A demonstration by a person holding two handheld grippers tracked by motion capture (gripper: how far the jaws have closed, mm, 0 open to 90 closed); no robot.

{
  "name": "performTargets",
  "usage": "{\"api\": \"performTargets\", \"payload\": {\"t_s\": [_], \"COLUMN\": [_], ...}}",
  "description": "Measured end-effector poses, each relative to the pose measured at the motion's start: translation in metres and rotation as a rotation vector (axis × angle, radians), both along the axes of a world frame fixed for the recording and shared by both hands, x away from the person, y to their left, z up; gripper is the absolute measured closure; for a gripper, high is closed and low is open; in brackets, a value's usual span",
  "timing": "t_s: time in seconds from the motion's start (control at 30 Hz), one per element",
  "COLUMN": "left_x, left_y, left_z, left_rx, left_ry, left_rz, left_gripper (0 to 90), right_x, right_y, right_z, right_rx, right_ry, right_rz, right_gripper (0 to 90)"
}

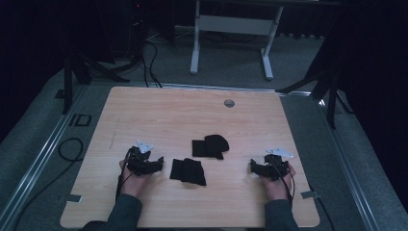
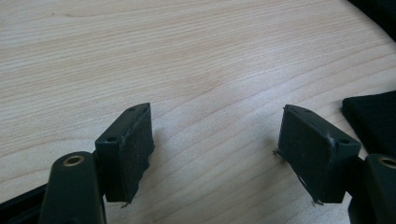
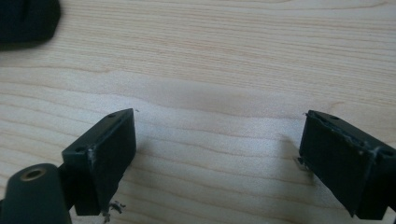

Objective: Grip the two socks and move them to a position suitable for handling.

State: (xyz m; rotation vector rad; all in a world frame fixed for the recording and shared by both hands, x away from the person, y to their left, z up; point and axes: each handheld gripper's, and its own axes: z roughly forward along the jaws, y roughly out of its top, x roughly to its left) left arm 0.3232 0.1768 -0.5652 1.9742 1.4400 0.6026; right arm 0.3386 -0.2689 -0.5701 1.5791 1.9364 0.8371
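The nearer black cloth (image 1: pixel 187 171) lies just beyond your left gripper (image 1: pixel 158 164); both grippers' jaws stand apart, your right gripper (image 1: pixel 253 167) holding nothing.

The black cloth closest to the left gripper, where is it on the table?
In the high view, that black cloth lies near the table's middle, just right of the left gripper and in front of the other black cloth. Neither gripper touches it.

Wood table (image 1: pixel 159 110) w/ grey grommet (image 1: pixel 229 103); white desk frame (image 1: pixel 231 29), prob cables (image 1: pixel 151 57) behind
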Motion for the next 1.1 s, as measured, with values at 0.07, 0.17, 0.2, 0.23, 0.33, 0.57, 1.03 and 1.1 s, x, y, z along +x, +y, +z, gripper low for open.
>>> {"api": "performTargets", "payload": {"t_s": [0.07,0.17,0.2,0.23,0.33,0.57,1.03,1.1], "left_x": [0.000,-0.001,-0.001,-0.001,-0.001,-0.001,-0.003,-0.003], "left_y": [0.000,-0.001,-0.002,-0.002,-0.002,-0.002,-0.004,-0.005], "left_z": [0.000,0.001,0.002,0.002,0.002,0.002,0.006,0.007], "left_rx": [0.001,0.003,0.003,0.003,0.003,0.007,0.014,0.016], "left_ry": [0.004,0.009,0.010,0.010,0.010,0.018,0.049,0.052], "left_rz": [0.000,-0.007,-0.008,-0.008,-0.009,-0.013,-0.048,-0.055], "left_gripper": [27.4,29.8,30.6,30.9,31.0,30.9,37.6,41.3], "right_x": [-0.001,-0.002,-0.002,-0.002,-0.002,-0.002,-0.005,-0.005], "right_y": [0.001,0.001,0.001,0.001,0.001,0.005,0.011,0.011], "right_z": [0.000,0.000,0.000,0.000,0.000,0.000,0.002,0.002], "right_rx": [0.001,0.000,-0.001,-0.001,-0.001,0.000,0.001,0.000], "right_ry": [0.001,-0.003,-0.003,-0.003,-0.003,-0.003,-0.003,-0.002], "right_rz": [-0.005,-0.001,-0.002,-0.002,-0.003,0.034,0.031,0.034], "right_gripper": [11.5,12.8,12.9,12.9,12.9,12.9,20.4,20.8]}}
